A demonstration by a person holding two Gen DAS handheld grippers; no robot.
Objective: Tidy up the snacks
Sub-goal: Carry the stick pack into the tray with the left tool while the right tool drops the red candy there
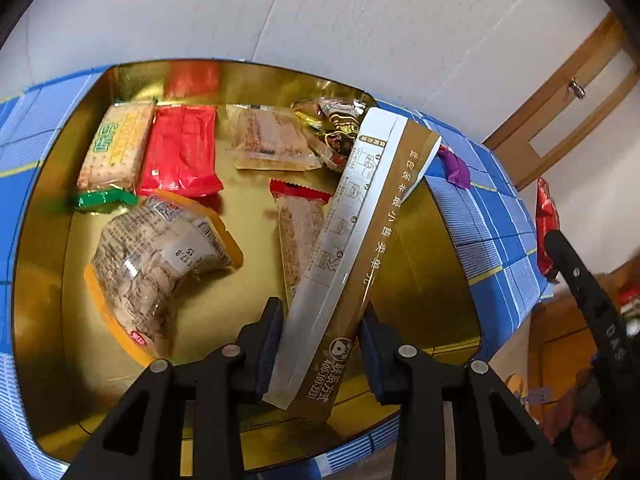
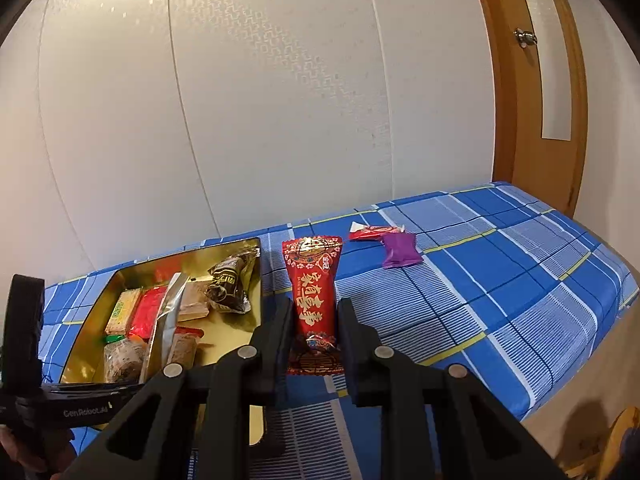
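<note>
A gold tin tray (image 1: 44,248) sits on the blue checked cloth and holds several snack packs. My left gripper (image 1: 320,344) is shut on a long gold-and-silver sachet (image 1: 352,248), which slants up over the tray's right side. Inside lie a cracker pack (image 1: 116,146), a red pack (image 1: 180,152) and a clear bag of nuts (image 1: 160,264). In the right wrist view, my right gripper (image 2: 314,340) is shut on an upright red candy pack (image 2: 314,296), just right of the tray (image 2: 240,326). The sachet (image 2: 166,320) shows there too.
A purple wrapper (image 2: 398,254) and a small red wrapper (image 2: 370,234) lie on the cloth (image 2: 500,280) farther back. A white wall stands behind, a wooden door (image 2: 532,100) at right. The table's right edge drops off near the door.
</note>
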